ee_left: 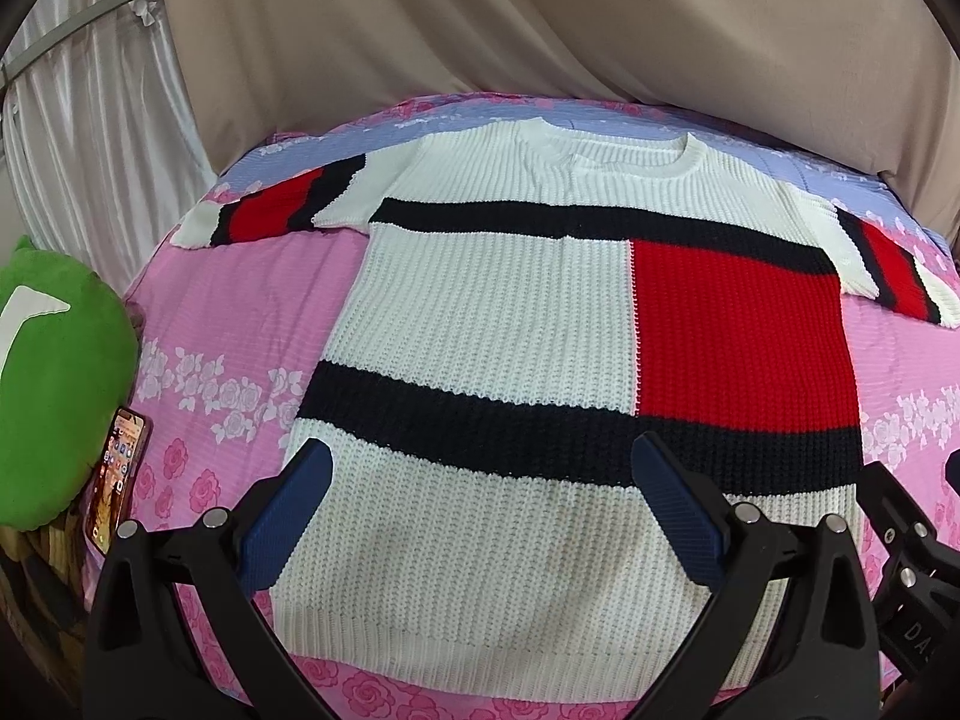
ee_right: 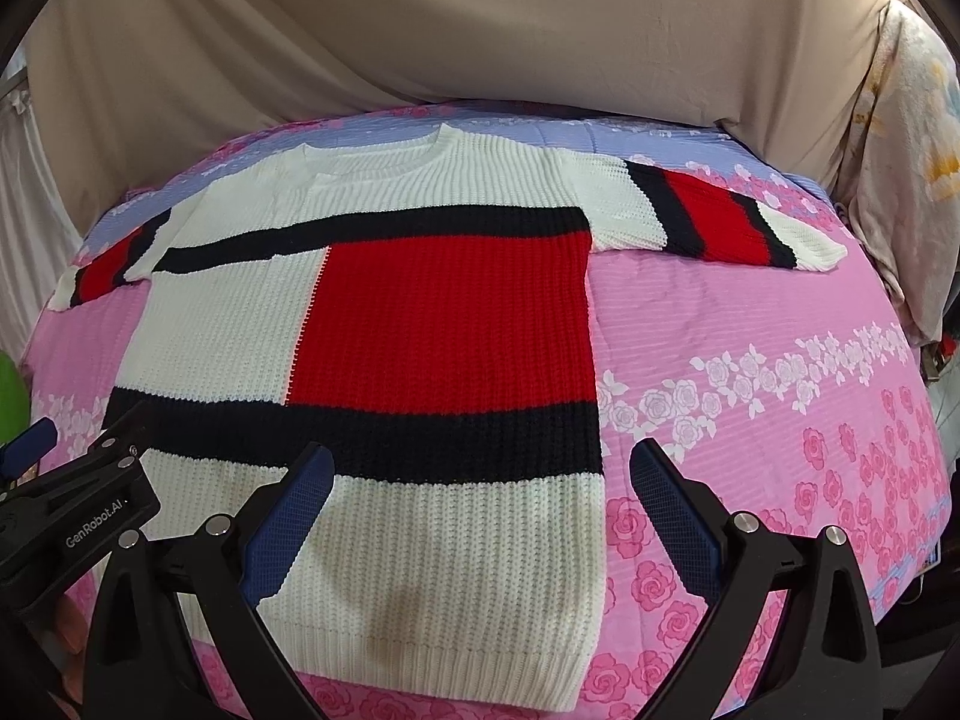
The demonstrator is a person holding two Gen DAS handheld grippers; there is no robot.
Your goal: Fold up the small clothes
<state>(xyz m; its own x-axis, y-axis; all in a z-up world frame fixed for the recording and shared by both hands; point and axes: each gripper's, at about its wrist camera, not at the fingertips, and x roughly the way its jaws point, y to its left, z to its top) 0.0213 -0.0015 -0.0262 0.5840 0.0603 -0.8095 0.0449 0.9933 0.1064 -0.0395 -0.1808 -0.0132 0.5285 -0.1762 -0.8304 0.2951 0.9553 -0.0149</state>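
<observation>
Sweater (ee_left: 498,312), chunky knit, flat on the pink bedspread (ee_left: 240,300), sleeves out: likely soft, floppy, fairly heavy. Left tool (ee_left: 480,510) and right tool (ee_right: 480,510) hover spread, empty; pinch hem corners or sleeve cuffs.

I am reading "GenRobot.AI" in white on my left gripper (ee_right: 36,450) body, showing in the right wrist view. In the left wrist view, my right gripper (ee_left: 951,468) is showing only "DA".
</observation>
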